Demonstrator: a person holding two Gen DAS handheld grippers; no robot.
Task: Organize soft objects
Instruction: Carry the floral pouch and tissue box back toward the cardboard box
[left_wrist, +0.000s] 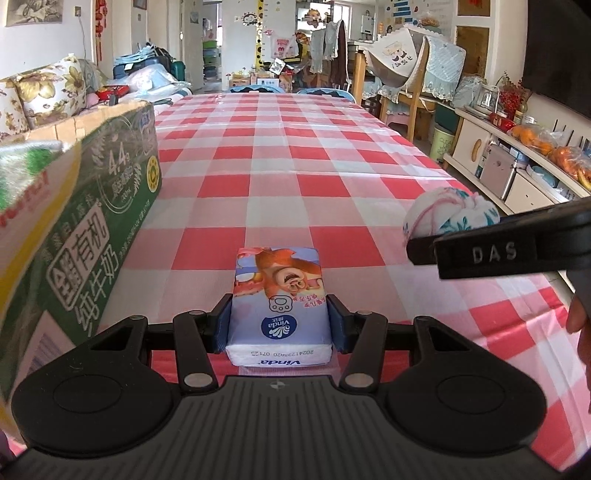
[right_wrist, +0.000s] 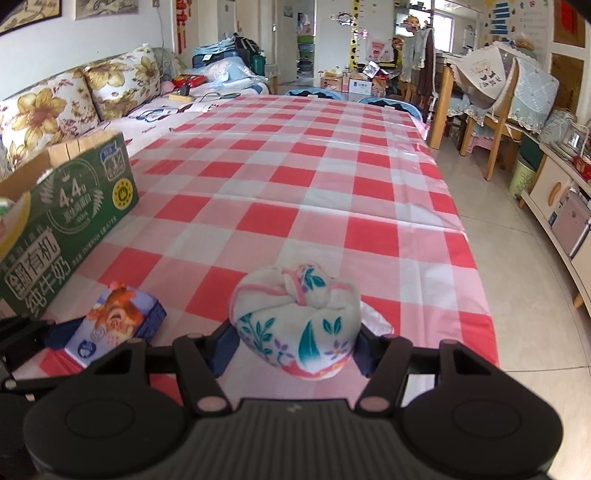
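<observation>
My left gripper (left_wrist: 279, 325) is shut on a pack of Vinda tissues (left_wrist: 279, 295) with a cartoon bear print, held just above the red-and-white checked tablecloth (left_wrist: 295, 147). The same pack of tissues (right_wrist: 110, 325) shows low on the left in the right wrist view, with a blue pad on each side. My right gripper (right_wrist: 295, 345) is shut on a balled white cloth (right_wrist: 295, 317) with teal leaves and pink trim, lifted over the table's near right part. That cloth (left_wrist: 450, 214) and the right gripper's black finger (left_wrist: 491, 251) appear at the right of the left wrist view.
A green milk carton box (left_wrist: 96, 221), top open, stands on the table's left side, also seen as the box (right_wrist: 66, 221). A yellow-edged package (left_wrist: 33, 221) sits close at far left. A sofa with floral cushions (right_wrist: 74, 103) lies beyond; shelves and chairs (right_wrist: 498, 122) stand right.
</observation>
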